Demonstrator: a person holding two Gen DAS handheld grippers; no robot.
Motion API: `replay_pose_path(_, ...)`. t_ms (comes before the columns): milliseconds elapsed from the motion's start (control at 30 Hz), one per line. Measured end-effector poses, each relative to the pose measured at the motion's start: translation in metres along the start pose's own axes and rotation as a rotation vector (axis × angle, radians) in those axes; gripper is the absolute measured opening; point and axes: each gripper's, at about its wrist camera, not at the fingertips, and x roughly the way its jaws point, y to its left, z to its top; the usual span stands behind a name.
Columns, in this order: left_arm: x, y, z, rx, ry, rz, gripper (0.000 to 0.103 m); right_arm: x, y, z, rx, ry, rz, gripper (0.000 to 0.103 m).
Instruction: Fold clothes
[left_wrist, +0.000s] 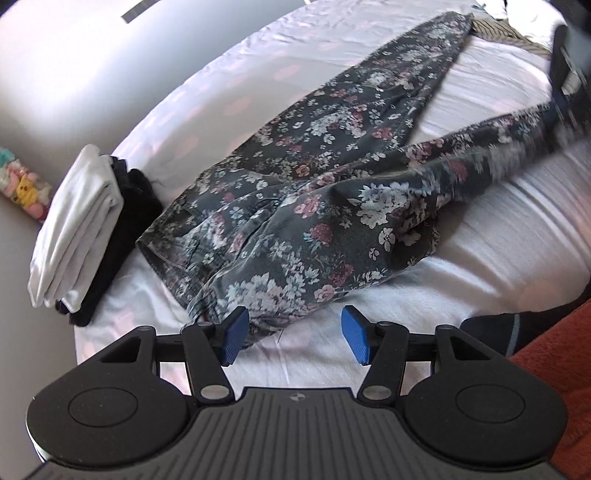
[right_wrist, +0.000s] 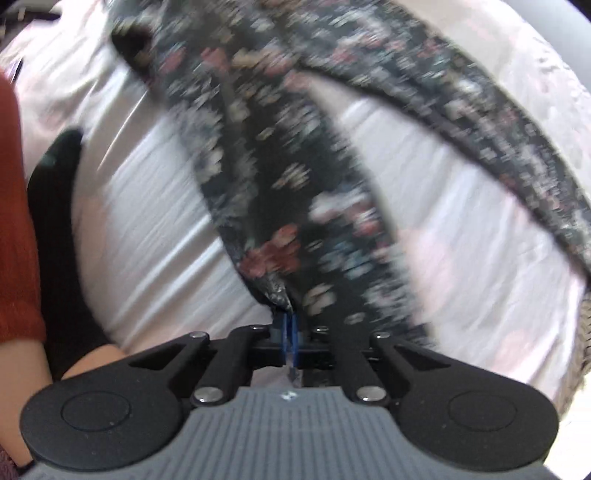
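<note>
Beneath me spreads a white bed sheet (left_wrist: 480, 229). Beyond its left edge I see a small pastel soft toy (left_wrist: 24, 184) against a pale wall (left_wrist: 74, 66).

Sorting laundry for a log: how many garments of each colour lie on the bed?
Floral dark trousers: 1
White folded garment: 1
Black folded garment: 1
Striped garment at the far edge: 1, only partly in view
Total: 4
</note>
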Motion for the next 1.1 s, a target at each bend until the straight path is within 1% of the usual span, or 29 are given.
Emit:
replay_pose_path(100, 0.010, 0.000, 0.003, 0.028, 0.002, -0.020, 0.065, -0.017, -0.037, 0.021, 0.066, -0.062, -0.010, 0.003)
replay_pose_path(200, 0.022, -0.001, 0.008, 0.053, 0.006, -0.037, 0.065, -0.030, -0.074, 0.044, 0.101, -0.110, -0.063, 0.003)
replay_pose_path(400, 0.042, -0.006, 0.016, 0.097, 0.003, -0.094, 0.065, -0.002, -0.117, 0.083, 0.207, -0.147, -0.087, 0.003)
replay_pose_path(633, 0.070, -0.015, 0.026, 0.179, 0.008, -0.119, 0.065, 0.033, -0.166, 0.128, 0.332, -0.188, -0.111, 0.003)
replay_pose_path(733, 0.086, -0.019, 0.031, 0.209, 0.015, -0.090, 0.065, 0.047, -0.168, 0.129, 0.349, -0.186, -0.091, 0.004)
replay_pose_path(800, 0.094, -0.019, 0.034, 0.211, 0.015, -0.082, 0.065, 0.047, -0.169, 0.123, 0.347, -0.212, -0.075, 0.008)
replay_pose_path(867, 0.101, -0.017, 0.038, 0.215, 0.017, -0.081, 0.065, 0.040, -0.170, 0.115, 0.348, -0.249, -0.052, 0.011)
replay_pose_path(933, 0.108, -0.017, 0.040, 0.214, 0.019, -0.082, 0.070, 0.026, -0.172, 0.103, 0.360, -0.285, -0.024, 0.021)
replay_pose_path(967, 0.112, -0.017, 0.041, 0.214, 0.022, -0.086, 0.071, 0.018, -0.174, 0.096, 0.368, -0.301, -0.013, 0.033)
replay_pose_path(1000, 0.117, -0.018, 0.042, 0.214, 0.025, -0.087, 0.072, 0.010, -0.176, 0.088, 0.374, -0.314, -0.007, 0.038)
replay_pose_path(1067, 0.124, -0.022, 0.044, 0.212, 0.028, -0.084, 0.074, -0.007, -0.178, 0.067, 0.383, -0.317, -0.020, 0.039)
replay_pose_path(1100, 0.127, -0.024, 0.045, 0.209, 0.030, -0.079, 0.075, -0.015, -0.179, 0.057, 0.387, -0.318, -0.027, 0.042)
